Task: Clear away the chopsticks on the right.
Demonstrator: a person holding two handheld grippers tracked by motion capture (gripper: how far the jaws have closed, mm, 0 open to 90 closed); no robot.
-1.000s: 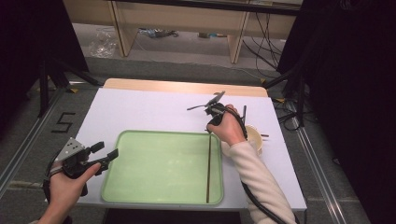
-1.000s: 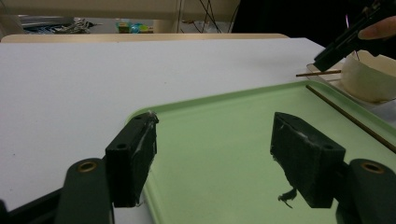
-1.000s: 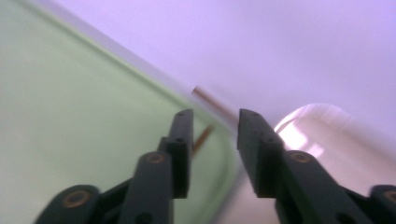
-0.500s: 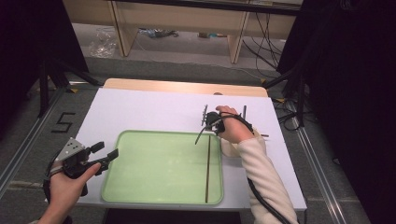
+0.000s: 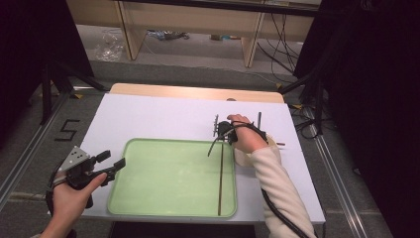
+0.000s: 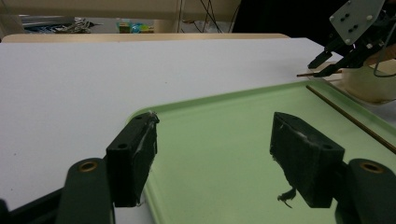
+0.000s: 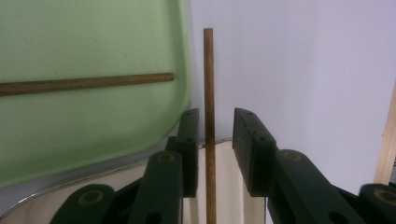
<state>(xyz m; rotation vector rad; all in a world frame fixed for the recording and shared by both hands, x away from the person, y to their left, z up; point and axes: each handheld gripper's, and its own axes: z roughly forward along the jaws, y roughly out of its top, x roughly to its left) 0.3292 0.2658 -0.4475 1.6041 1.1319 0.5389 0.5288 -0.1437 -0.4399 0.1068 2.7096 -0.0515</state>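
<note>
Right gripper (image 7: 212, 154) closing round second stick (image 7: 208, 93) over bowl (image 7: 224, 186), pads not yet touching; left gripper (image 6: 224, 163) spread, idle at tray (image 6: 224, 116); next: pinch, lift, lay beside first stick (image 7: 84, 84)

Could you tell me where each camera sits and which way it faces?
High view: above the person's side, looking forward and down on the white table; both forearms, left claw, right claw.
Left gripper view: rides the left claw, facing across the green tray; its open jaws frame it.
Right gripper view: rides the right claw, jaws either side of a wooden stick.
All three share the tray and the stick lying in it.
</note>
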